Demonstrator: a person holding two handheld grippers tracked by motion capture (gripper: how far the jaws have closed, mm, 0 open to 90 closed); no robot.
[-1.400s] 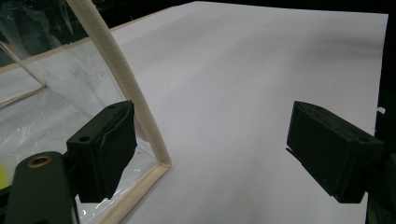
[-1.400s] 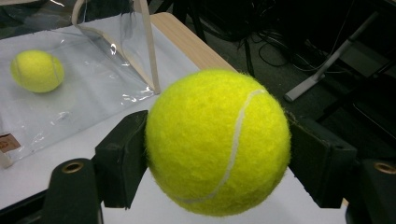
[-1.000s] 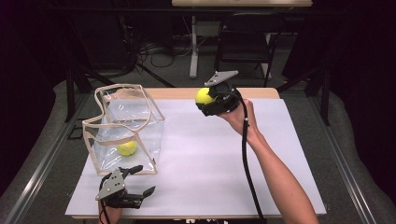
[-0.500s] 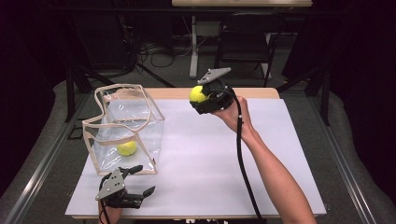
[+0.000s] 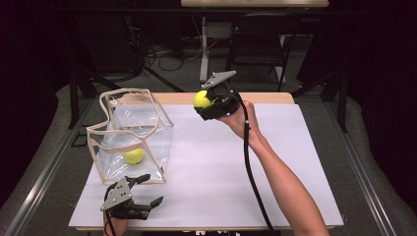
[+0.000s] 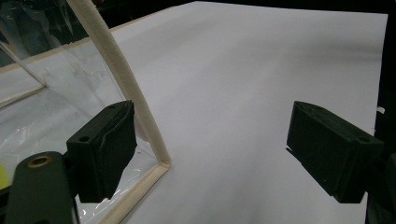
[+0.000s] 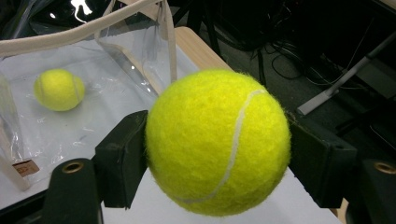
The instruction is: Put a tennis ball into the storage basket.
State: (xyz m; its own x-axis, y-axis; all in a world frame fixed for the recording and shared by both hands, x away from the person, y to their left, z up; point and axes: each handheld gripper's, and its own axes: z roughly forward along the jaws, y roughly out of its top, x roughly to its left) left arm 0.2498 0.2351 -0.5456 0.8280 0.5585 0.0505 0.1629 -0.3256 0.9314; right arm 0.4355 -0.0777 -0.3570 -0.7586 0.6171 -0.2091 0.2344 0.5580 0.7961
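Note:
My right gripper [image 5: 200, 104] hangs above the far middle of the table, shut on a yellow tennis ball [image 5: 201, 99] [image 7: 218, 142] with both pads pressed on its sides. A clear plastic bag with cream trim [image 5: 129, 133] stands open-topped at the left, with a second tennis ball [image 5: 133, 156] [image 7: 59, 89] lying on its floor. My left gripper [image 5: 150, 191] rests low at the front left, open, nothing between its fingers [image 6: 107, 149]. The bag's near corner edge [image 6: 122, 88] runs just beside its left finger.
A white sheet [image 5: 275, 167] covers the wooden table [image 5: 265, 97]. Metal rails run along both sides. Behind the table stand a chair, stands and cables on the floor. The black cable [image 5: 250, 167] trails along the person's right forearm.
The right gripper with its ball has drifted a little to the left, towards the bag. The left gripper has stayed where it was.

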